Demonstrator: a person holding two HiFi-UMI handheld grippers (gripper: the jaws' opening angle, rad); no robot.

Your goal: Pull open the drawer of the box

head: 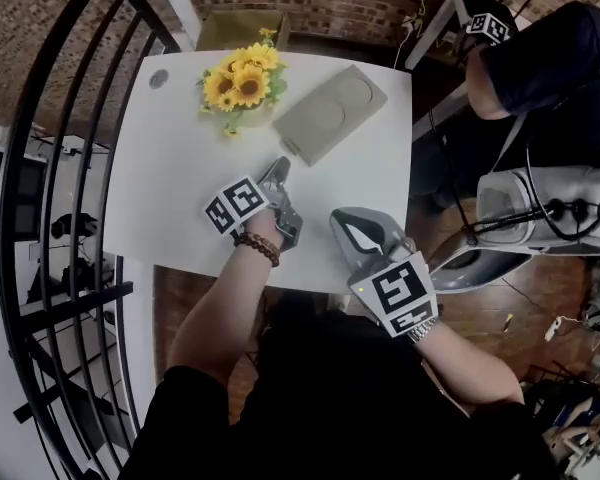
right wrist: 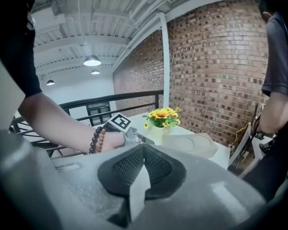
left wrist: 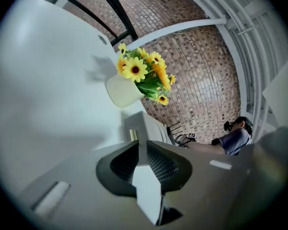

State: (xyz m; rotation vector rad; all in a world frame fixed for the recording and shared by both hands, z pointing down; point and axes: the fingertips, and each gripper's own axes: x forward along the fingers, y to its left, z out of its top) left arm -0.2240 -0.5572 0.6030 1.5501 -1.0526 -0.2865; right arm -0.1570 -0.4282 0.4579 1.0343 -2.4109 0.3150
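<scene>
- The black railing [head: 55, 128] runs down the far left, off the white surface [head: 175, 183], so it doesn't matter here.
- The sunflowers [head: 242, 78] sit in a pale pot [left wrist: 125, 91] at the back of the surface, just left of the box. They're close enough to be worth watching on any swing.
- The left hand-held gripper [head: 279, 171] has its jaws pressed together with nothing between them. It's aimed straight at the near end of the box, probably lining up on the drawer front.
- The beige box [head: 330, 114] lies flat and angled on the surface, with two round recesses on top. Its drawer looks shut. A small pale tab [left wrist: 133, 135] on the near end face could be the pull, but it's hard to be sure.
- The right hand-held gripper [head: 340, 223] is also closed and empty, held back at the near edge, well apart from the box. Likely it's on standby to steady the box.
- Another person [head: 540, 63] sits beyond the right side and isn't involved.
</scene>
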